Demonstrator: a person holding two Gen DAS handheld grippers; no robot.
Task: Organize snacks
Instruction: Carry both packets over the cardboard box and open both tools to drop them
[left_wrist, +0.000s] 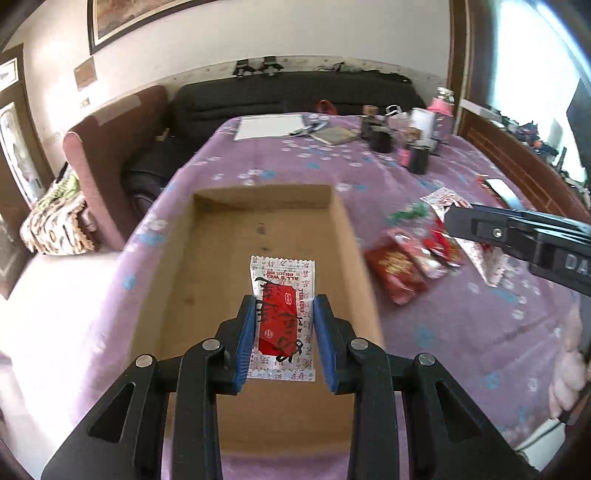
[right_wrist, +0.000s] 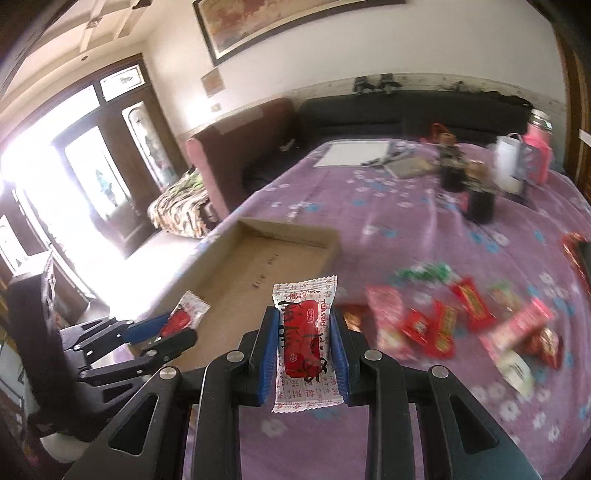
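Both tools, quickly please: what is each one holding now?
Left tool: closed on a red-and-white snack packet.
Right tool: closed on another red-and-white packet.

My left gripper (left_wrist: 284, 332) was clamped on a red-and-white snack packet (left_wrist: 282, 314), its blue pads pressing both long edges. I held it above the open cardboard box (left_wrist: 207, 258), which sat on the purple flowered cloth (left_wrist: 461, 325). To the right, more snacks (left_wrist: 410, 258) lay scattered beside the box, and my right gripper (left_wrist: 517, 236) reached in over them.
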